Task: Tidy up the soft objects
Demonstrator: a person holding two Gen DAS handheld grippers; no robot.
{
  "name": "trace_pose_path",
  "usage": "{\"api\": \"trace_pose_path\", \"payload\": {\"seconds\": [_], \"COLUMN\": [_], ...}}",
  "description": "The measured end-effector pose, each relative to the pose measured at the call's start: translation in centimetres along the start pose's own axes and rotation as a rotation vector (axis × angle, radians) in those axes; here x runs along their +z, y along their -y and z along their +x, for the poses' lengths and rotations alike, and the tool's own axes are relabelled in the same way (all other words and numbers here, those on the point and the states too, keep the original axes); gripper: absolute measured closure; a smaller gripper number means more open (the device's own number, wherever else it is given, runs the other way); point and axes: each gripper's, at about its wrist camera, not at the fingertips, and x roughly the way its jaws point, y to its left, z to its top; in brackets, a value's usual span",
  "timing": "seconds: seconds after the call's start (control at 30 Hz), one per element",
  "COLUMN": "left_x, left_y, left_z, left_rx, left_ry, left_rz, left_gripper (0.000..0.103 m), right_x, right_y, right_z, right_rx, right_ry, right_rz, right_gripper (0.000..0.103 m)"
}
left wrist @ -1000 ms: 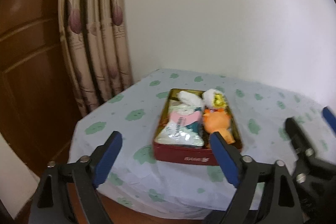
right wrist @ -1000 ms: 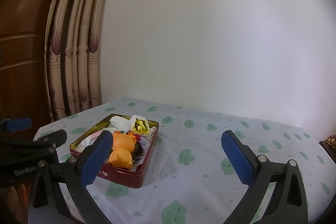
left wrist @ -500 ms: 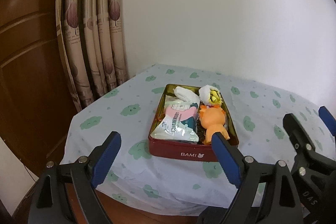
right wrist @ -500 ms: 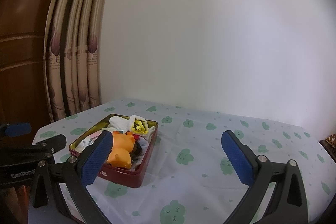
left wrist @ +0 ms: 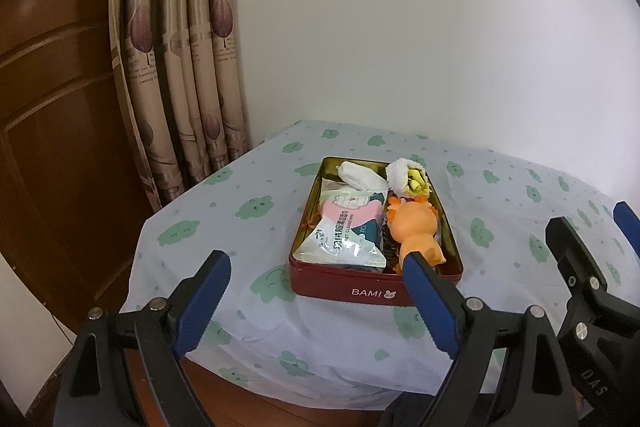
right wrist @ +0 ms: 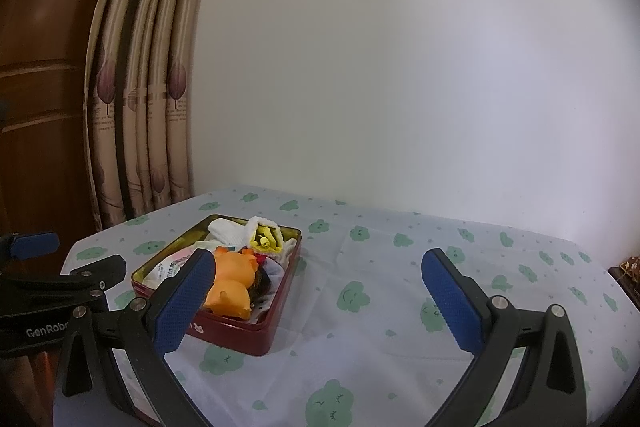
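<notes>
red metal tin with a gold inside sits open on the counter, which wears a pale cloth printed with green clouds. all the soft things in view lie inside it: an orange plush animal on the right side, a white sachet of wipes over a pink packet on the left, a folded white cloth at the far end, and a rolled white towel with a yellow core in the far right corner.

over the last second the left wrist view has risen and steadied, so the tin now shows from higher up and its contents read clearly; the right wrist view is almost the same. nothing in the tin has shifted. that fits either a look-over before sorting or a pull-back once everything is packed, and the pictures do not settle which.

left gripper hovers with its blue pads wide apart, holding nothing, short of the tin's near wall. right gripper is likewise spread and empty, off to the tin's right over bare cloth.

around: a brown patterned curtain and a dark wooden door at left, a plain white wall behind. the cloth beside the tin holds no loose item, and nothing blocks a reach from above.
</notes>
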Motion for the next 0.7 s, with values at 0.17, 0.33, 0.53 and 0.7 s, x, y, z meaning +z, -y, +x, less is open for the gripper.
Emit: {"api": "trace_pose_path", "payload": {"seconds": [0.17, 0.33, 0.53, 0.7], "left_x": [-0.03, -0.03, -0.01, -0.02], "left_y": [-0.1, -0.19, -0.23, -0.26], "left_z": [0.37, 0.41, 0.4, 0.39], "left_rx": [0.0, 0.0, -0.003, -0.005], "left_ry": [-0.016, -0.021, -0.021, -0.022], "left_rz": [-0.003, -0.005, -0.006, -0.007], "left_gripper": [0.013, 0.013, 0.013, 0.013], "right_x": [-0.18, -0.27, -0.3, -0.28], "right_y": [0.07, -0.05, -0.09, -0.08], "right_z": [0.19, 0.18, 0.22, 0.18], "right_rx": [0.001, -0.001, 0.001, 0.0], "right_ry": [-0.006, -0.008, -0.013, -0.012], "right_rz": [0.001, -0.004, -0.005, -0.005], "right_gripper": [0.001, 0.001, 0.001, 0.001]}}
